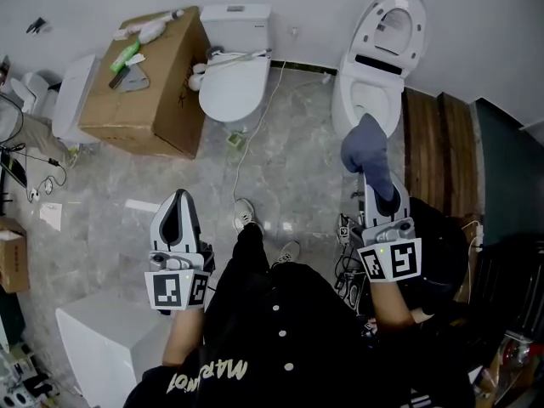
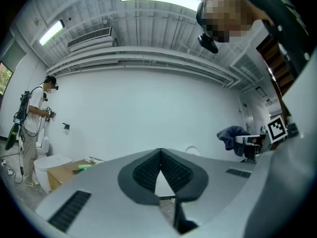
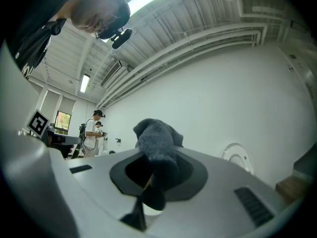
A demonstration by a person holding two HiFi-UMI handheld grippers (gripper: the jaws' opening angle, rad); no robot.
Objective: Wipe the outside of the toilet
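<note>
Two grippers up: right gripper [image 1: 374, 181] jaws clamped on the blue cloth [image 1: 367, 147]. The toilet [image 1: 347, 100] is straight ahead of it, cloth probably just short of the bowl front. Left gripper [image 1: 178, 204] jaws together, empty, well apart from the toilet.

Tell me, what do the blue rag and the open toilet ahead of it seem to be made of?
The rag looks like soft blue-grey fleece or microfibre: matte, fuzzy nap, limp folds. The toilet looks like glazed ceramic: smooth, glossy white, thick rounded rim. Its raised lid could well be plastic; the look alone leaves that open.
</note>
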